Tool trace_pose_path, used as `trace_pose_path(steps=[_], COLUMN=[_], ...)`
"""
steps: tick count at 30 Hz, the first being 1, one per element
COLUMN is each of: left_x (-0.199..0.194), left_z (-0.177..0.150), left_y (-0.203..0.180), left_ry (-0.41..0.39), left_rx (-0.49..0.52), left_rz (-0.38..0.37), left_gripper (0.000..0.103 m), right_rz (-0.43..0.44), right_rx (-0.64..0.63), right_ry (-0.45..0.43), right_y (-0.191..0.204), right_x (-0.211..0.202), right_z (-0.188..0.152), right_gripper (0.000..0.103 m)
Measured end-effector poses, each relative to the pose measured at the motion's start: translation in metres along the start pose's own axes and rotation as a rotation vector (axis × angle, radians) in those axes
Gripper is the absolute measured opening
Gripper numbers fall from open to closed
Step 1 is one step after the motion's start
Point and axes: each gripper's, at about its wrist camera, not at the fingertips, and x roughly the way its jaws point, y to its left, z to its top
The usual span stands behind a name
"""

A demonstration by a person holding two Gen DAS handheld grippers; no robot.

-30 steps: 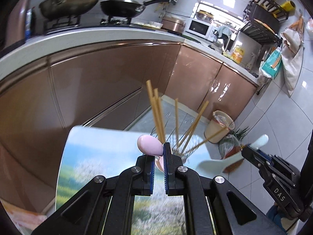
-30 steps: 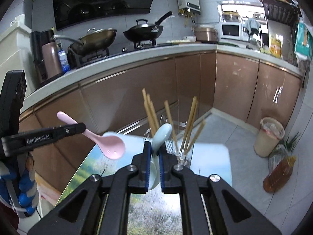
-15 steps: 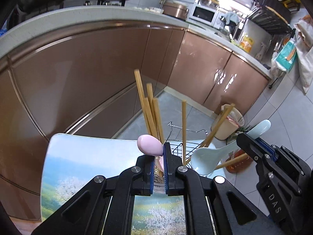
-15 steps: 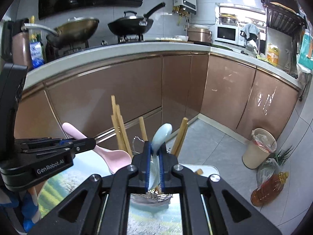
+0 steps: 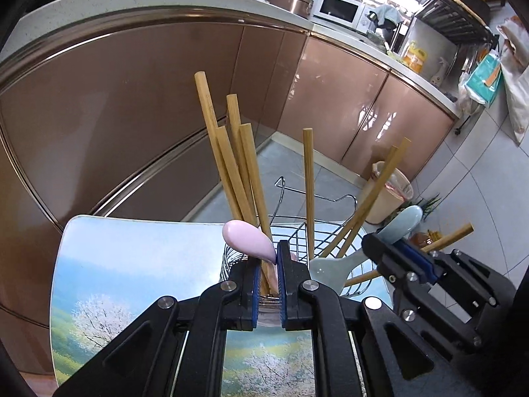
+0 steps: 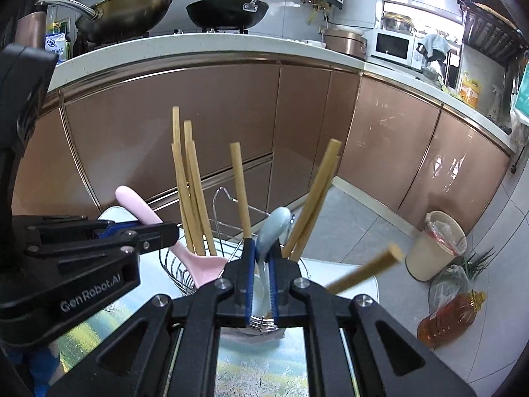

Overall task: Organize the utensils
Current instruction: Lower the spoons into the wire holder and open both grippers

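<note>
Left gripper (image 5: 267, 258) first: jaws pinched tight on the handle of the pink spoon (image 5: 246, 239), handle end poking up past the blue pads, bowl angled down into the wire utensil basket (image 5: 297, 231); from the right wrist view that pink bowl sits at the basket's left side, right beside the cluster of bamboo chopsticks (image 5: 231, 165). Right gripper (image 6: 261, 258) now: clamped just as narrowly on the pale blue spoon (image 6: 272, 228), handle tip rising above the fingers, bowl dipping low into the basket's right half, near the leaning chopsticks there; whether either bowl touches the basket floor, I cannot tell. Outward from there: the basket stands on a table with a painted landscape top (image 5: 139, 264); one chopstick juts sideways over the rim; copper-coloured cabinets (image 6: 198, 115) and tiled floor beyond. This reads as the placing step, both spoons being set in among the chopsticks, and it looks close to done. Next call, as I judge it: get each bowl settled inside the wires, then part the jaws and draw straight back up, clear of those upright sticks; a sideways pull risks knocking them or tipping the light basket.
</note>
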Motion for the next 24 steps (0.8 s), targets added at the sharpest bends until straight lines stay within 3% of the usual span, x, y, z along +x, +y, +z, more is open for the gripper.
trace_pose_path(steps=[10,18,22,24], left_x=[-0.003,-0.016,-0.019,-0.020], left_z=[-0.003,-0.006,-0.009,-0.009], left_y=[0.004,0.006,0.006,0.008], left_ry=[0.016,0.008,0.007,0.008], left_rx=[-0.011,-0.018,-0.019,-0.021], left_rz=[0.008,0.022,0.026,0.025], left_gripper=[0.010,0.025,0.028,0.029], right_rz=[0.003,-0.014,-0.016,-0.018], right_rx=[0.011,0.015,0.021,0.026], right_ry=[0.005,0.000,0.002,0.001], right_y=[0.000,-0.001,-0.003,-0.003], right_x=[-0.010,-0.026,-0.031,-0.035], right_z=[-0.004,-0.002,-0.002,-0.001], right_gripper=[0.009,0.012,0.023,0.023])
